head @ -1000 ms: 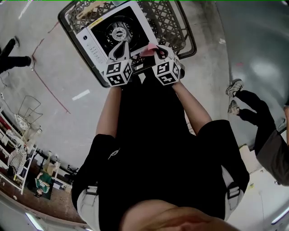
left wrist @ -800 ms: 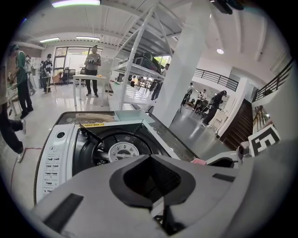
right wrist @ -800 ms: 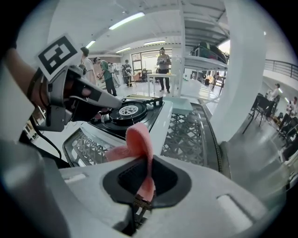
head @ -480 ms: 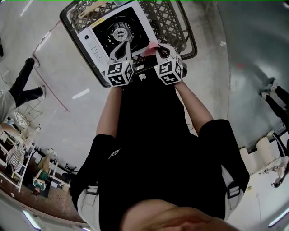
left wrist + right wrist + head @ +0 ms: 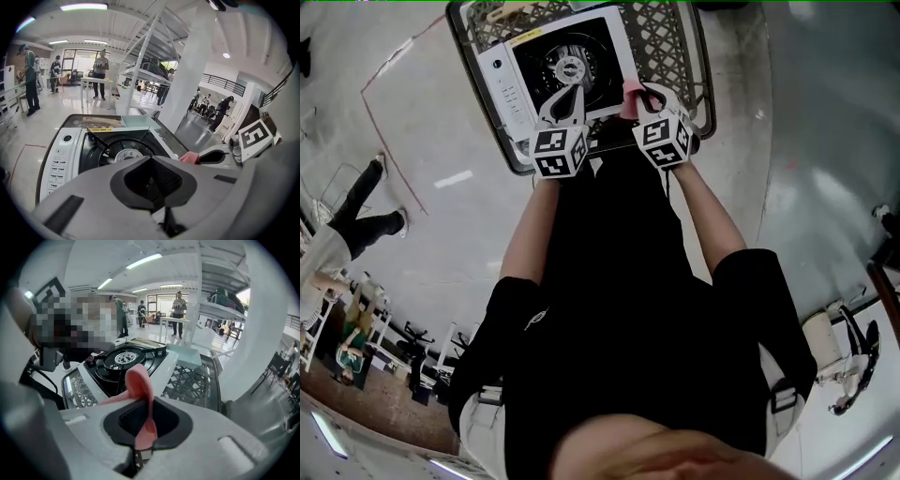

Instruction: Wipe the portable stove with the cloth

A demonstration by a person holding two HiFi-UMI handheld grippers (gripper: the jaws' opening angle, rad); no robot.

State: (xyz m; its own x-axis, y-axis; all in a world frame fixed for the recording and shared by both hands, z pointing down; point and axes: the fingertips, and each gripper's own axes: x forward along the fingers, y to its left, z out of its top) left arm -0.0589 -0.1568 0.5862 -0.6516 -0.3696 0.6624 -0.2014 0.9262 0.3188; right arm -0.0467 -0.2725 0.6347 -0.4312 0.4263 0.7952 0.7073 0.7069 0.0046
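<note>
- Your right gripper (image 5: 149,404) is squeezed tight on the pink cloth (image 5: 139,386). A loop of the cloth sticks up out of the jaws.
- Your left gripper (image 5: 151,161) has its jaws pressed together. Nothing is between them.
- The portable stove (image 5: 546,73) is white, with a black middle and a round burner (image 5: 569,67). A strip of buttons (image 5: 506,82) runs down its left side.
- The stove lies on top of a black crate (image 5: 670,47) with criss-cross walls. It covers the left part of the crate, and the right part is bare.
- In the head view your two grippers are side by side at the near edge of the stove.
- The left one points at the black part, just beside the burner. You cannot tell if it touches the stove.
- The right one is at the stove's near right corner, and the cloth hangs right at that edge. You cannot tell if the cloth touches the stove.
- The crate stands on a shiny grey floor (image 5: 441,141).
- Far back in the room, a person (image 5: 99,74) stands by a table.
</note>
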